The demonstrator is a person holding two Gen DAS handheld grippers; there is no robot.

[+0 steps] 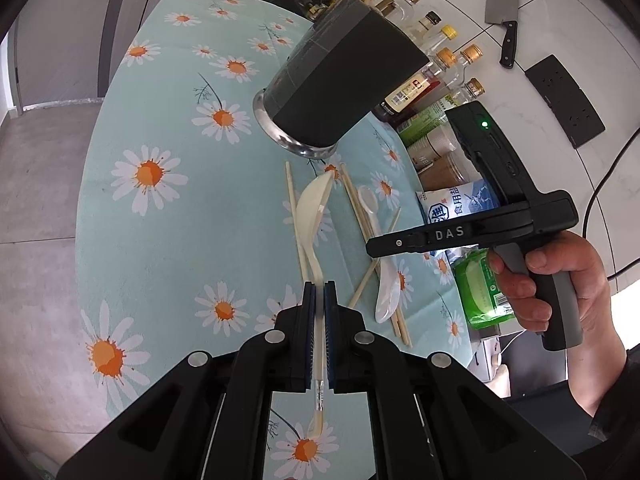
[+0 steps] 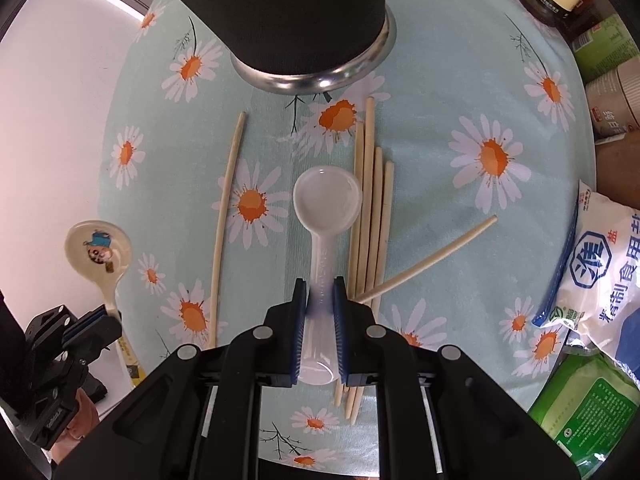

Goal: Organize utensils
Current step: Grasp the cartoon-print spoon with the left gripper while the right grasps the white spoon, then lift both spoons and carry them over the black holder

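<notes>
My left gripper (image 1: 319, 286) is shut on the handle of a cream spoon (image 1: 314, 200) and holds it above the daisy tablecloth (image 1: 160, 240). The right wrist view shows that spoon's cartoon-printed bowl (image 2: 98, 252) at lower left, with the left gripper (image 2: 96, 316) under it. My right gripper (image 2: 320, 284) points steeply down, and its blue pads press on the handle of a white spoon (image 2: 328, 200) lying on the cloth. Several wooden chopsticks (image 2: 372, 220) lie right of that spoon, one (image 2: 228, 208) to its left. A dark utensil holder (image 2: 308, 12) with a metal rim stands behind.
Bottles (image 1: 444, 60) and jars line the table's right side, with a salt bag (image 2: 600, 264) and a green packet (image 2: 588, 404) nearer. A cleaver (image 1: 502, 4) and a power strip (image 1: 564, 100) lie on the counter beyond. A hand (image 1: 560, 280) holds the right gripper's grip.
</notes>
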